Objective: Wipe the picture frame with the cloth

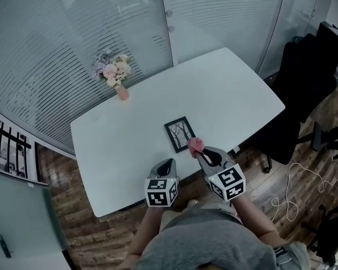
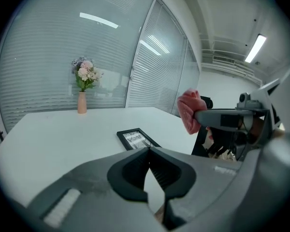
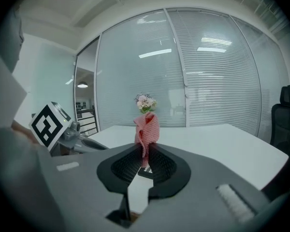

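A small black picture frame lies flat on the white table, near its front edge; it also shows in the left gripper view as a dark frame. My right gripper is shut on a pink cloth, which hangs bunched just at the frame's near right corner. The same cloth stands up between the jaws in the right gripper view. My left gripper is shut with nothing in it, over the table's front edge, a little short of the frame.
A pink vase of flowers stands at the table's far left edge by the glass wall. A black office chair is at the right, and cables lie on the wooden floor.
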Action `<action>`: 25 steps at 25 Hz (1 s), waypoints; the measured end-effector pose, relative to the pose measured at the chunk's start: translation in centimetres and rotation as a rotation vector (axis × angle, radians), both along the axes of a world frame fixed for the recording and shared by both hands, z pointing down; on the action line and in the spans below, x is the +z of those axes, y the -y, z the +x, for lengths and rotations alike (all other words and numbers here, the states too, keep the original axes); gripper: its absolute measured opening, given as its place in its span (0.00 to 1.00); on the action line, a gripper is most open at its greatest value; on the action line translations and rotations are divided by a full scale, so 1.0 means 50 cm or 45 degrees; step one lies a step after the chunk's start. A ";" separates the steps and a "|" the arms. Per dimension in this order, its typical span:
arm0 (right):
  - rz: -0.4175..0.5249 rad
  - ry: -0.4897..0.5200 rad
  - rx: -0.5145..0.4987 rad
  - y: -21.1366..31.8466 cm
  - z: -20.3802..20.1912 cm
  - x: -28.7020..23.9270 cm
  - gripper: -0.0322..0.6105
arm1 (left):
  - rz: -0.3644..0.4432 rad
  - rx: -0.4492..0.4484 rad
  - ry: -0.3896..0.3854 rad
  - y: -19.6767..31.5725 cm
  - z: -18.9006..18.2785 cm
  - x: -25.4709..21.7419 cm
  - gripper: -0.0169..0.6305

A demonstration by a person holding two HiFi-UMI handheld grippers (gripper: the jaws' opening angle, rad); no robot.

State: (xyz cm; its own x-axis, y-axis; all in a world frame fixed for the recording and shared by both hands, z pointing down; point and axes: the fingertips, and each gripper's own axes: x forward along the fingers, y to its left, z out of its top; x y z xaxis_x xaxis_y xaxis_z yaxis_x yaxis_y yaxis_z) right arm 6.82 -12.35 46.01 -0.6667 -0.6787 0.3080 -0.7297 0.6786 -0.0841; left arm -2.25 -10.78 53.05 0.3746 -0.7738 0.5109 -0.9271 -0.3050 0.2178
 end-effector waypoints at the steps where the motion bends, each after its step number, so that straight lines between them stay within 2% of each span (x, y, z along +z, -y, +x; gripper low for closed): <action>1: -0.002 -0.004 -0.008 0.012 -0.002 0.002 0.11 | -0.004 -0.006 0.000 0.007 0.001 0.003 0.03; 7: -0.009 -0.033 -0.061 0.070 -0.025 0.015 0.11 | -0.048 -0.036 -0.008 0.029 0.002 0.033 0.03; 12: -0.009 -0.075 -0.094 0.137 -0.065 0.038 0.11 | -0.108 -0.010 -0.026 0.055 -0.001 0.072 0.03; 20: -0.012 -0.181 -0.190 0.214 -0.121 0.090 0.11 | -0.179 0.033 -0.045 0.100 0.010 0.127 0.15; 25: -0.037 -0.268 -0.242 0.257 -0.155 0.134 0.11 | -0.233 0.068 -0.062 0.126 0.015 0.157 0.18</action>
State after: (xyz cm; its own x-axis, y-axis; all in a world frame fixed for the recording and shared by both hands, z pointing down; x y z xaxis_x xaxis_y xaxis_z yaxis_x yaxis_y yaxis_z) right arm -0.91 -25.17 52.71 -0.7004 -0.5367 0.4705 -0.5932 0.8043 0.0345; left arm -1.52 -17.06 60.92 0.4405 -0.6482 0.6212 -0.8976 -0.3048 0.3184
